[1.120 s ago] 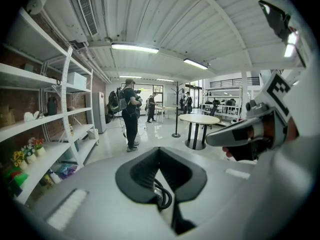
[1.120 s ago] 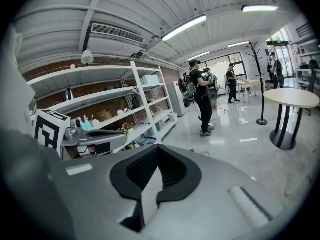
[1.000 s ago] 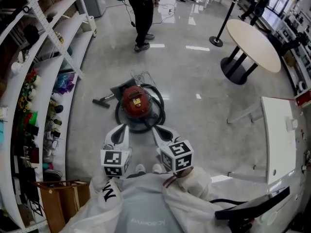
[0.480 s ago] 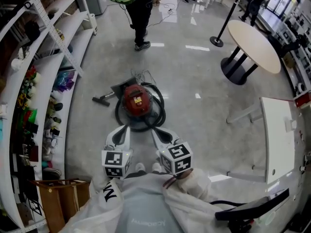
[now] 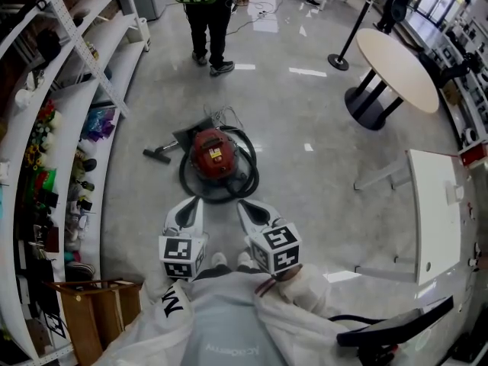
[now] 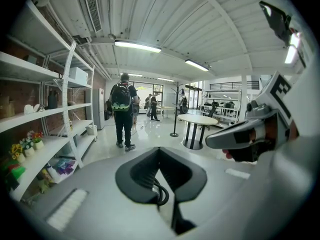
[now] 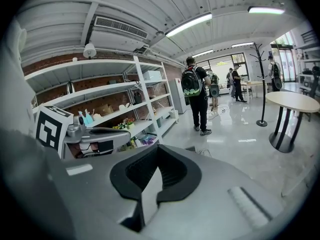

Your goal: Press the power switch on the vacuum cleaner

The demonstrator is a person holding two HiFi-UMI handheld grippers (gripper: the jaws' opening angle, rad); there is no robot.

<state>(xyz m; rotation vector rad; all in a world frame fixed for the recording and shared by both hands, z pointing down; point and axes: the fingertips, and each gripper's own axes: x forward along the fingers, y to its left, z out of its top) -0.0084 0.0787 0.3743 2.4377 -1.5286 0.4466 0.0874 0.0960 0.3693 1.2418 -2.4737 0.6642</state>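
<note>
1. The vacuum cleaner (image 5: 211, 154) sits on the glossy grey floor (image 5: 313, 189), straight ahead of both grippers and apart from them. Its body is a round red drum with a black rim and a small pale label on top. The power switch is too small to make out.
2. A ribbed black hose (image 5: 252, 171) curls in a ring round the drum. A flat dark floor nozzle (image 5: 158, 156) lies just to its left, and a tangle of thin cable lies behind it.
3. The left gripper (image 5: 190, 202) hovers low, short of the hose ring. In the left gripper view its smooth grey jaws (image 6: 159, 150) meet at the tips. They grip nothing. The ridged black pads frame a diamond-shaped gap, and a loop of black hose (image 6: 161, 194) shows through it.
4. The right gripper (image 5: 244, 204) hovers beside the left one at about the same height. Its jaws (image 7: 157, 148) are likewise closed tip to tip and hold nothing, with only bare floor showing through the gap.
5. Each gripper carries a white cube with black square markers at its rear.
6. White metal shelving (image 5: 76, 90) with slanted struts runs along the left, stocked with small colourful items.
7. A round pale-topped table (image 5: 396, 67) on a black base stands at the far right.
8. A person (image 5: 204, 14) in dark trousers with a backpack stands beyond the vacuum cleaner.
</note>
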